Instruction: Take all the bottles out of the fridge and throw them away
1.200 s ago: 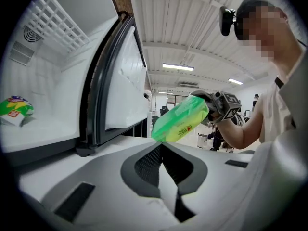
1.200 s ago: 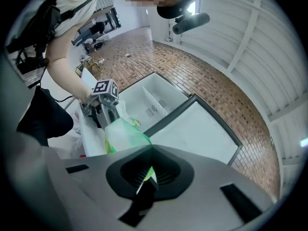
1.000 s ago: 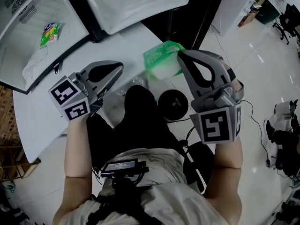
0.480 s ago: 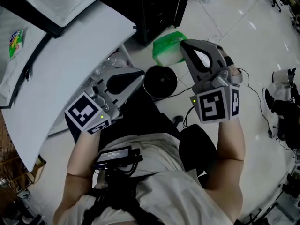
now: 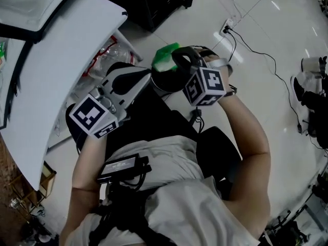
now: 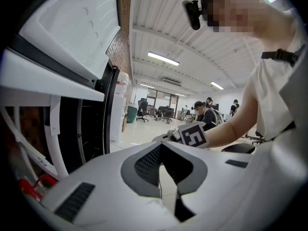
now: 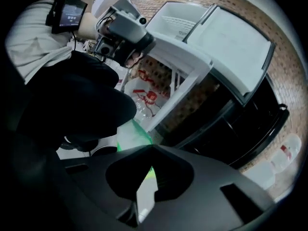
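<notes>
**Bottle of green plastic held at the black bin**

The right gripper has its fingers closed tight on the bottle. In the right gripper view a thin edge of green plastic is pinched between the pads, and the rest of the bottle sticks out past the tips. In the head view the bottle sits at the far rim of the round bin, which stands on the pale floor just in front of the person's legs. The gripper's body covers most of the bin.

The left gripper is close beside the right one, on its left, and points toward the bin. Its own view shows the fingers together at the tips with nothing between them. The right gripper's marker cube is visible beyond them.

A white bench runs along the left side of the head view. A fridge stands on it with its door swung open. Under the bench lies a clear plastic bag with red print. It also shows in the right gripper view, near the bench leg.
</notes>
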